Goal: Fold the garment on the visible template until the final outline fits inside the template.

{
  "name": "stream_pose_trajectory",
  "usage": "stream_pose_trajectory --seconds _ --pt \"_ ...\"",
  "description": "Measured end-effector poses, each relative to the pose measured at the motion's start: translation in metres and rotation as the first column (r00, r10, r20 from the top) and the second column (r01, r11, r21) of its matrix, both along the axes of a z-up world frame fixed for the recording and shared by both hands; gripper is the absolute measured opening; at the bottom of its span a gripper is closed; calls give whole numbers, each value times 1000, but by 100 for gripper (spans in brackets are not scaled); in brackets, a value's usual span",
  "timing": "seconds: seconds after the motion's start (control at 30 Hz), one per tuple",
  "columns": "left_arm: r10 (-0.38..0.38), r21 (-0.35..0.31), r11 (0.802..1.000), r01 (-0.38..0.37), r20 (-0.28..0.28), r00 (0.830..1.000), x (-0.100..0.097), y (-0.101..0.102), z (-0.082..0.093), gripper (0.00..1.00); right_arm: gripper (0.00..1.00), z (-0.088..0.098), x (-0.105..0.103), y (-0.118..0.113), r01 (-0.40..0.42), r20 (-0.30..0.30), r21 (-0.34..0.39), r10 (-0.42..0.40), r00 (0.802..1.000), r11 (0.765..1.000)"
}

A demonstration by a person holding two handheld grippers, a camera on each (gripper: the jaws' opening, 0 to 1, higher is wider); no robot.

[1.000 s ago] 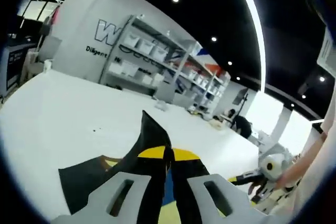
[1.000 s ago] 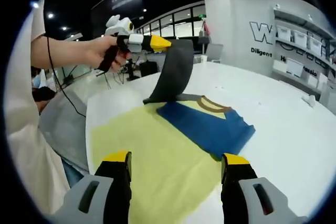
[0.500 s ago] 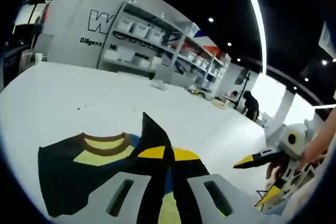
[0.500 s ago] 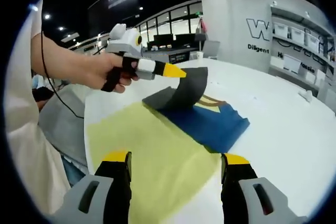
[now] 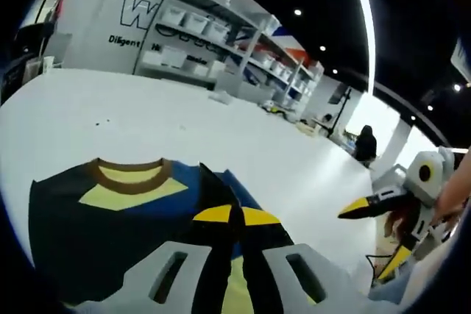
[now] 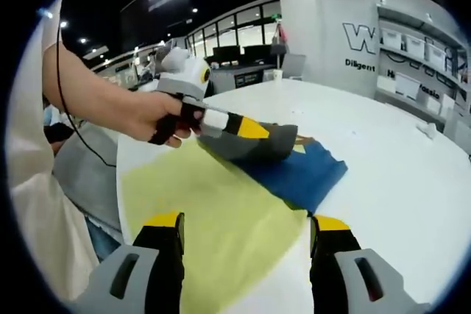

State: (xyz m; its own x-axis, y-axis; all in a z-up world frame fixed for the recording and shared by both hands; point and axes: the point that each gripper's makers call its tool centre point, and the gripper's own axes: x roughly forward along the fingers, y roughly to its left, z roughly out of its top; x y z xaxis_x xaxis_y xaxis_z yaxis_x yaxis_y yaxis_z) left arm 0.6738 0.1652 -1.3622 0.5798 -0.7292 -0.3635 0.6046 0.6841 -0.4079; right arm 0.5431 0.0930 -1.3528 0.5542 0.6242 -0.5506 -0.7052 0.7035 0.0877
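Note:
A blue garment (image 6: 305,170) with a brown and yellow collar (image 5: 126,174) lies on the yellow template (image 6: 213,211) on the white table (image 6: 397,182). My left gripper (image 6: 255,129), held by a hand, is shut on a grey, inside-out part of the garment and holds it low over the blue cloth. In the left gripper view its jaws (image 5: 235,216) pinch a dark fold of fabric. My right gripper (image 6: 246,222) stands open over the near part of the template, holding nothing. It also appears at the right of the left gripper view (image 5: 379,205).
The table's rounded edge (image 6: 121,182) runs close on the left, with grey cloth (image 6: 81,174) hanging beyond it. Shelves with white bins (image 5: 199,42) stand along the far wall. A person (image 5: 364,145) is far off in the room.
The left gripper has carried the held part of the garment from upright down and across, so it now lies low over the blue cloth. The right gripper has stayed in place.

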Motion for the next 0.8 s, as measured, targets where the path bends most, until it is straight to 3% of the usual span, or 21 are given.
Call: stream_pose_trajectory --seconds 0.4,0.6,0.8 --pt "-35 -12 999 35 -58 998 -7 -25 -18 2 66 -4 -2 -4 7 -10 -12 -7 1000 1000" --pt "-75 -60 996 71 -67 995 -22 -33 -7 19 66 -5 -2 -2 5 -12 -10 -5 1000 1000" --pt "-130 -61 990 127 -47 990 -46 -16 11 19 66 -6 -1 3 -3 -9 -5 3 1000 1000"
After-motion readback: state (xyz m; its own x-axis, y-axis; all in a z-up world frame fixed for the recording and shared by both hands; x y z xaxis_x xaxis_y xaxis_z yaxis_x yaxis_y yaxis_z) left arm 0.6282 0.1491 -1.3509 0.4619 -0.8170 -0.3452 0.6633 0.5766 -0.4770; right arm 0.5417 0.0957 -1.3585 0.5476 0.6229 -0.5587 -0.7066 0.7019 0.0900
